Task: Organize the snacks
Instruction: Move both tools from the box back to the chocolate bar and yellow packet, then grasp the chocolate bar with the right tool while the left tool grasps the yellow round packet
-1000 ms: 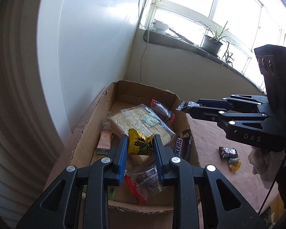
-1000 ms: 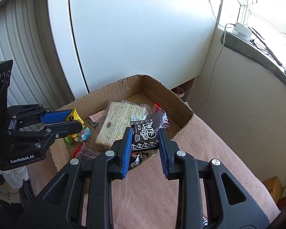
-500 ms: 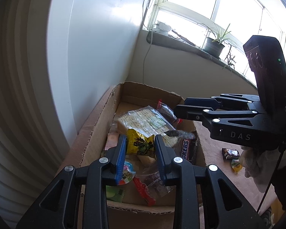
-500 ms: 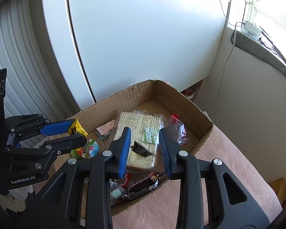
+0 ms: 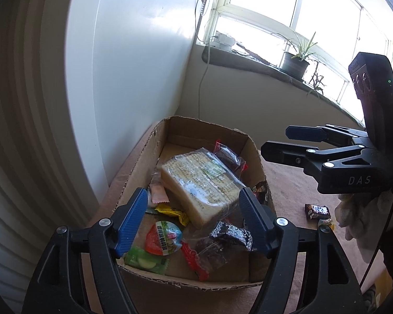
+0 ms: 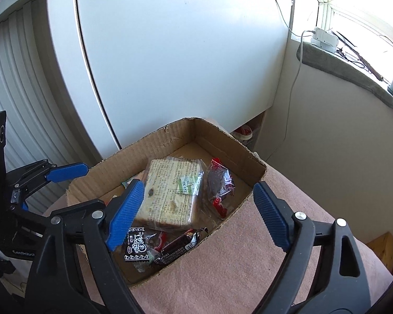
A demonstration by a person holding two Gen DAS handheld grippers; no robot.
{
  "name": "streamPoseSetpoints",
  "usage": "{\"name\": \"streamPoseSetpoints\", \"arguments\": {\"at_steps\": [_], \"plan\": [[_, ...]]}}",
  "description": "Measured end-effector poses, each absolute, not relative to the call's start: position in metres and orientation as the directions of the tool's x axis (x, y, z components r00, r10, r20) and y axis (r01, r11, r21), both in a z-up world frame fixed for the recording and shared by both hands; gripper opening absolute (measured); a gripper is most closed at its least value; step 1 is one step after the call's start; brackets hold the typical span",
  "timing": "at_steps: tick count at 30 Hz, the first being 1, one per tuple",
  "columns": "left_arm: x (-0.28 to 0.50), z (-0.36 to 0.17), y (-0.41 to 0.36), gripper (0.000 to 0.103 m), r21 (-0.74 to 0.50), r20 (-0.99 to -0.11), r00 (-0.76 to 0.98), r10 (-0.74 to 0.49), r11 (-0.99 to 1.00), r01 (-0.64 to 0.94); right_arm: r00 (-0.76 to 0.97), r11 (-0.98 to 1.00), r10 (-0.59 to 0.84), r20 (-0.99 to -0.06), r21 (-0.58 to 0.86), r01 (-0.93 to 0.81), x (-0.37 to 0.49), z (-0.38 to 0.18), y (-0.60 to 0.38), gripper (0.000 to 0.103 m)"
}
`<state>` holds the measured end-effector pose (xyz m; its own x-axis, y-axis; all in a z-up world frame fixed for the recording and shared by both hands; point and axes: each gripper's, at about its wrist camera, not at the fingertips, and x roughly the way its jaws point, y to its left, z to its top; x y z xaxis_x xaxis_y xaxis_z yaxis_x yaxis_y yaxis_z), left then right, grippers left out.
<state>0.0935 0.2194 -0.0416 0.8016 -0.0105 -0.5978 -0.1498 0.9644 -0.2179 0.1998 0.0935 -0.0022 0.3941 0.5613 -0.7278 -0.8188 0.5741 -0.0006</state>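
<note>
Both tools, left (image 5: 194,219) and right (image 6: 196,214), gape wide above the box (image 5: 256,154); only the left view shows two snacks (image 5: 317,211) outside; right tool reads "DAS".

Left gripper (image 5: 194,219): jaws spread wide, empty, angled downward. Right gripper (image 6: 199,213): jaws wide apart, empty, tilted down, just right of the left.

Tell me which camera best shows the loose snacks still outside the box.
Left wrist view: two small wrapped snacks lie on the pink cover right of the cardboard box, under the right gripper. The right wrist view shows none of them.
</note>
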Motion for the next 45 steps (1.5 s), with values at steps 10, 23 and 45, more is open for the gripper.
{"name": "streamPoseSetpoints", "arguments": {"at_steps": [10,23,45], "plan": [[0.092,-0.036,0.202,0.073,-0.216,-0.594,0.804,-0.031,0.968,-0.123,0.347,0.568,0.545,-0.763,0.031,-0.822,0.201,0.002,0.048,0.089],[0.097,-0.028,0.154,0.073,-0.224,-0.586,0.803,-0.11,0.974,-0.03,0.352,0.64,0.413,-0.84,-0.007,-0.768,0.22,-0.022,-0.044,0.089],[0.118,-0.071,0.029,0.063,-0.288,-0.676,0.64,-0.366,0.93,0.227,0.195,0.589,0.375,-0.906,0.07,-0.805,0.238,-0.088,-0.073,0.066]]}}
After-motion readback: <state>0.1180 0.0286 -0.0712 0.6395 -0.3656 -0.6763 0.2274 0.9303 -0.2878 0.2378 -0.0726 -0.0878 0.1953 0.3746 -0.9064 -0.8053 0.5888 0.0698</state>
